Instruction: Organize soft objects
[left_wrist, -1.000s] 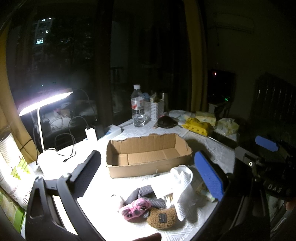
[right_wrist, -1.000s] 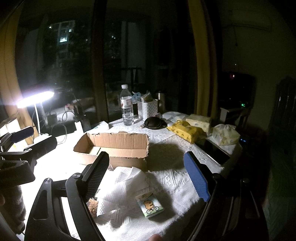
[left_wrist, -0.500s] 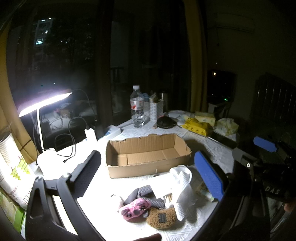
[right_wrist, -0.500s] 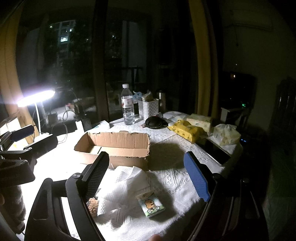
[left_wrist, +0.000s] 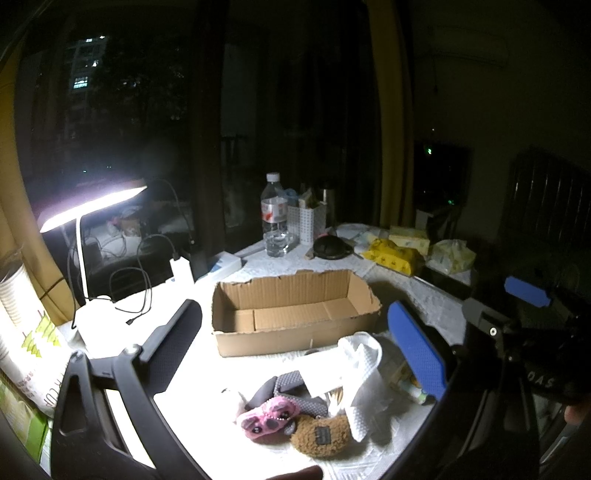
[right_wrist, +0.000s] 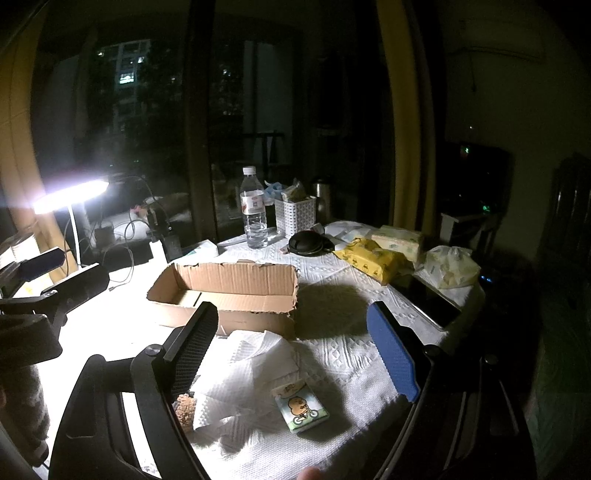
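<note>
My left wrist camera sits above the near edge of the bench (left_wrist: 258, 264), looking forward and a little down between the spread fingers of the left tool (left_wrist: 295, 341), toward the dark window. The cardboard box (left_wrist: 291, 306) lies near, straight ahead, broadside on. My right wrist camera looks the same way from further right, between the fingers of the right tool (right_wrist: 291, 350), so the cardboard box (right_wrist: 225, 291) falls left of centre. Both views share the box, the lamp (left_wrist: 88, 205) (right_wrist: 68, 194), the water bottle (left_wrist: 275, 218) (right_wrist: 253, 210) and the crumpled paper towel (left_wrist: 360, 363) (right_wrist: 243, 373). Each view catches the other tool at its edge.
</note>
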